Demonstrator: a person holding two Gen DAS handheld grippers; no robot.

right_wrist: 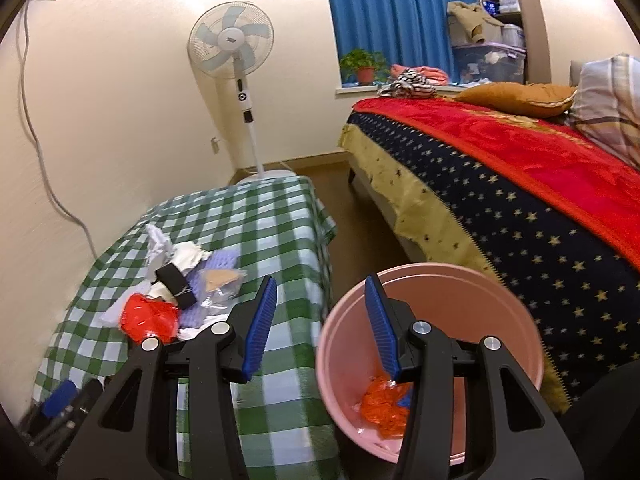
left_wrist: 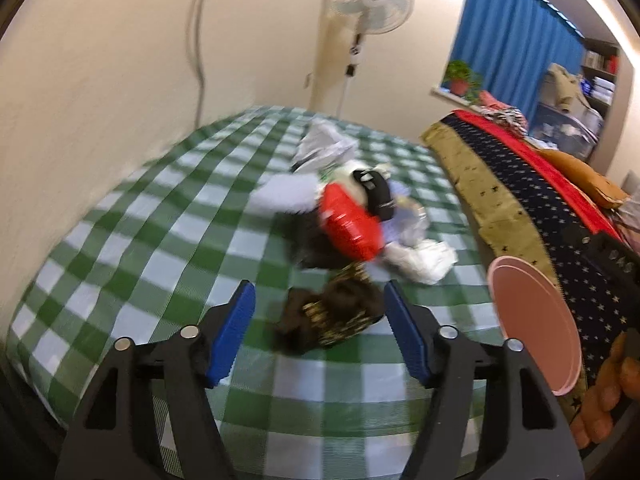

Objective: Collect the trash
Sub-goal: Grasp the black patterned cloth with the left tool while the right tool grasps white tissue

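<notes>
Left tongs (left_wrist: 320, 312): black frame, blue ribbed pads, jaws spread wide, nothing gripped. Position: low over a green-and-white checked tablecloth (left_wrist: 132, 240).

Between and just ahead of its pads: dark brown wrapper with gold print (left_wrist: 336, 316), crumpled, lying on the cloth; blurred by motion. Whether a pad touches it cannot be told.

Beyond the wrapper: heap of trash, comprising a crumpled red plastic bag (left_wrist: 350, 224), a black rectangular box (left_wrist: 376, 194) on top, white crumpled paper (left_wrist: 324, 146) at the far end, and a white plastic bag (left_wrist: 424, 258) toward the right pad.

Right of the left tongs: pink round plastic bin (left_wrist: 532, 320), seen edge-on past the table's side.

Right tongs (right_wrist: 324, 324): same build, jaws released and wide apart, holding nothing. Right pad hangs over the bin's mouth; left pad over the cloth's edge. Inside the bin, below the right pad: crumpled orange plastic wrapper (right_wrist: 382, 406).

Surroundings ahead: white pedestal fan (right_wrist: 232, 44), blue curtain (right_wrist: 392, 12), bed with navy star-patterned cover (right_wrist: 540, 240) to the right.
</notes>
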